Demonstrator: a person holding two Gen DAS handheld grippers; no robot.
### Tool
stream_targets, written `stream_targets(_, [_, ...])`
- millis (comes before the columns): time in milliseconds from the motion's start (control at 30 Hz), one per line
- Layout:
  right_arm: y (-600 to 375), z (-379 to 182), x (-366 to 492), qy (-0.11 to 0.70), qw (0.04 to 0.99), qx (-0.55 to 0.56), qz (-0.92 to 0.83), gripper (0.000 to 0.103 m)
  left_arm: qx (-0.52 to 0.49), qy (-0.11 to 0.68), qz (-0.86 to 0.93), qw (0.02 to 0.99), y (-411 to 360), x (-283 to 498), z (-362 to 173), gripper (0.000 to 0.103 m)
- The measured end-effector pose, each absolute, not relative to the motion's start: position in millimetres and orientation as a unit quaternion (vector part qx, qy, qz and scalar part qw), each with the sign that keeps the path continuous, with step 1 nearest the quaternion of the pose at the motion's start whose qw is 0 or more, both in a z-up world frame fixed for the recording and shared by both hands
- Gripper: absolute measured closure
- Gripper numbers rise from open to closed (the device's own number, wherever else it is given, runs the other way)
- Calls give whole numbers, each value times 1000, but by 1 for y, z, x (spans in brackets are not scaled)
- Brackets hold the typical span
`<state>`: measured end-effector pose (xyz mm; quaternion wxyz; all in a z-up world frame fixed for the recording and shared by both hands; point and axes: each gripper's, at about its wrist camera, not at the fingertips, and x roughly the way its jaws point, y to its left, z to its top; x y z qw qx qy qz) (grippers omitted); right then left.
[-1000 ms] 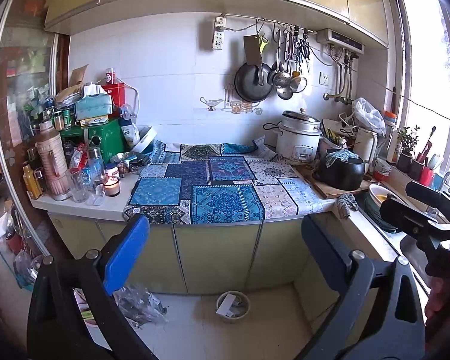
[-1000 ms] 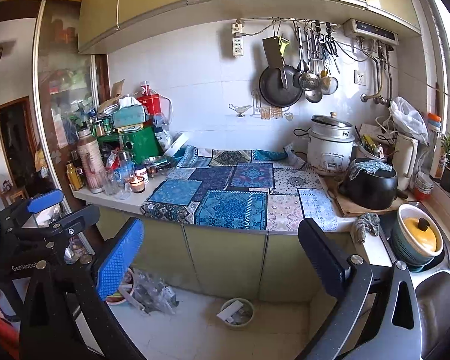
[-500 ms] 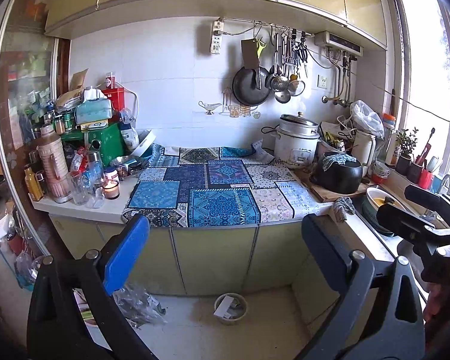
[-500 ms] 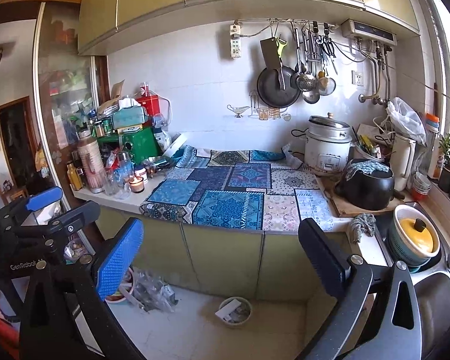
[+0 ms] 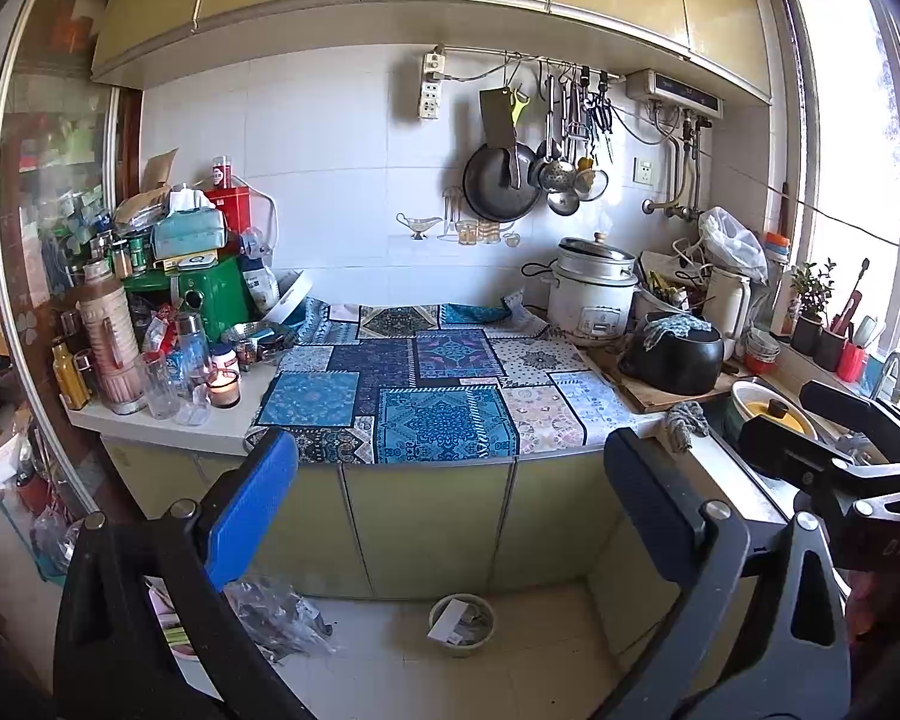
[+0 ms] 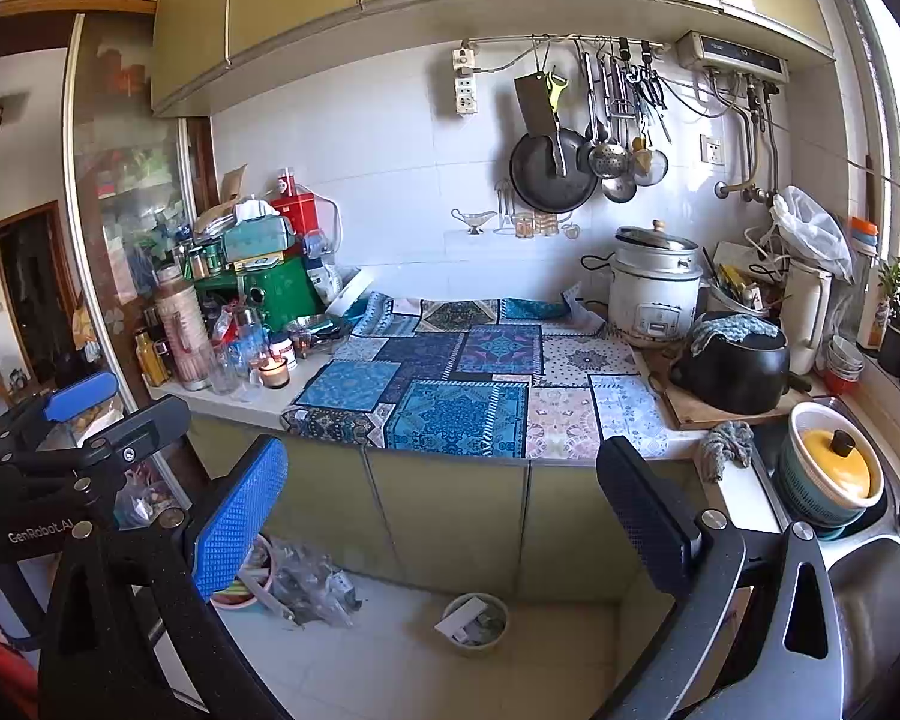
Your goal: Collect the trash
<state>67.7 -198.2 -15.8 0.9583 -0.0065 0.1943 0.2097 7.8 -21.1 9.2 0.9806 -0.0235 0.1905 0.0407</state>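
Note:
Both wrist views face a kitchen counter from a distance. On the floor by the cabinets stands a small round bin (image 5: 462, 624) (image 6: 474, 624) with paper scraps in it. Left of it lies a crumpled clear plastic bag (image 5: 276, 612) (image 6: 312, 588). My left gripper (image 5: 450, 480) is open and holds nothing; it also shows in the right wrist view as the left gripper (image 6: 120, 405). My right gripper (image 6: 444, 504) is open and holds nothing, and appears at the right edge of the left wrist view as the right gripper (image 5: 777, 411). Both hang well above the floor, far from the trash.
A patterned blue cloth (image 5: 426, 384) covers the counter. Jars, bottles and a lit candle (image 5: 222, 387) crowd its left end. A rice cooker (image 5: 594, 294), a black pot (image 5: 678, 354) and a sink (image 6: 870, 588) with a yellow-lidded pot (image 6: 834, 468) are at the right. A pink bowl (image 6: 240, 594) sits on the floor.
The scene has slid slightly downward in the left wrist view, so that camera has risen or tilted a little. Both grippers stay open; nothing was picked up.

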Motion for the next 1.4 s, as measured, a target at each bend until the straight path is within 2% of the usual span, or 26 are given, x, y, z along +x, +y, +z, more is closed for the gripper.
stream_targets(1400, [-191, -9, 73, 191, 961, 1, 198, 0, -42, 191, 19, 980, -22, 22, 13, 1])
